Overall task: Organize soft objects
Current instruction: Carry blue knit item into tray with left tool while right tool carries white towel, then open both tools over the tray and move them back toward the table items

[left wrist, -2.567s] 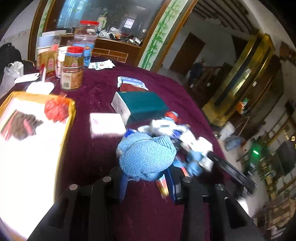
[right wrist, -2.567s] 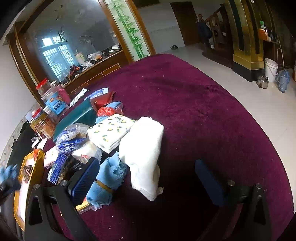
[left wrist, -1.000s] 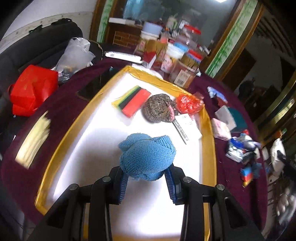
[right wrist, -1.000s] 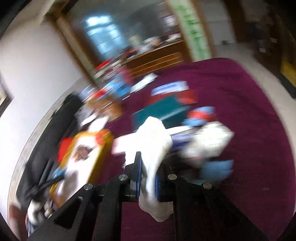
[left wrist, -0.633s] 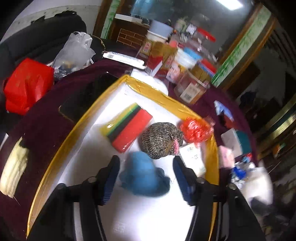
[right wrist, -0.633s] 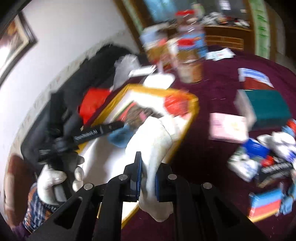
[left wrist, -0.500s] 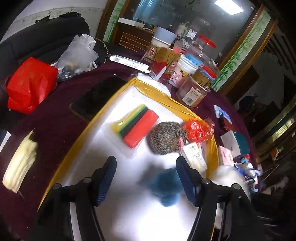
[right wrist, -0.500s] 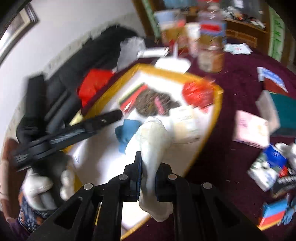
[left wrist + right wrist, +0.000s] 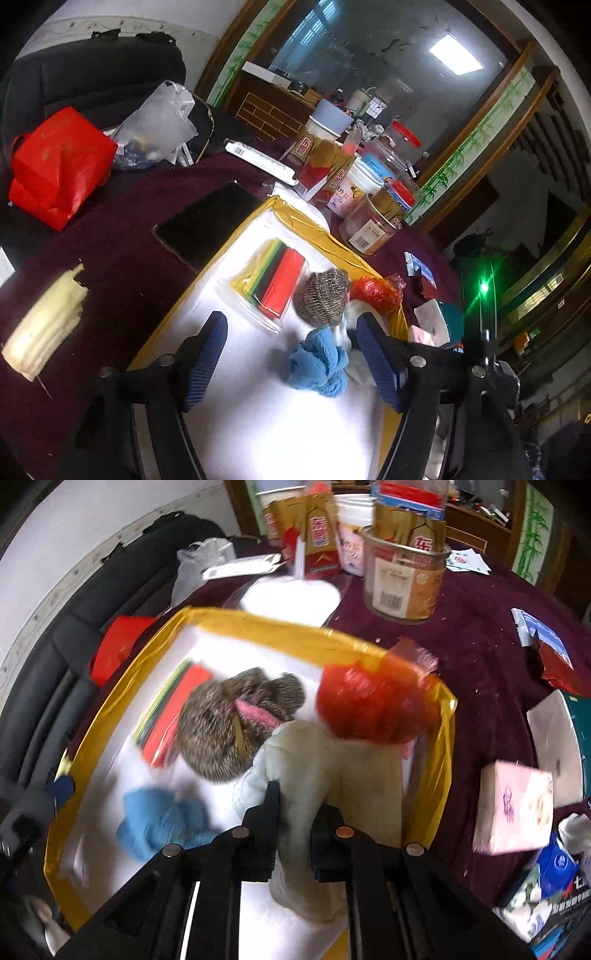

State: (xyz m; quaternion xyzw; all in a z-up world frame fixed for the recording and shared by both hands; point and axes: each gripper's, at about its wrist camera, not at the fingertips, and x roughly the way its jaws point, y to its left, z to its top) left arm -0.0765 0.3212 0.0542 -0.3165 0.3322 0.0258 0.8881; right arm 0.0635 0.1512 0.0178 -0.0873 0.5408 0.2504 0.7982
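A white tray with a gold rim (image 9: 295,218) (image 9: 280,631) lies on the maroon table. A blue knitted cloth (image 9: 319,363) (image 9: 159,821) lies loose in it, between the fingers of my open left gripper (image 9: 295,360). A brown speckled sock ball (image 9: 325,297) (image 9: 229,723), a red net ball (image 9: 375,291) (image 9: 373,705) and a striped felt pack (image 9: 273,278) also lie in the tray. My right gripper (image 9: 295,805) is shut on a white towel (image 9: 332,771) held over the tray's right side.
Jars and red cartons (image 9: 343,177) (image 9: 402,576) stand behind the tray. A black phone (image 9: 207,221), a red bag (image 9: 55,166) and pale stalks (image 9: 44,328) lie left. A pink tissue pack (image 9: 513,805), a teal box (image 9: 576,746) and packets lie right.
My left gripper has opened and let the blue cloth fall into the tray, then backed off. My right gripper has carried the white towel from the table pile to over the tray.
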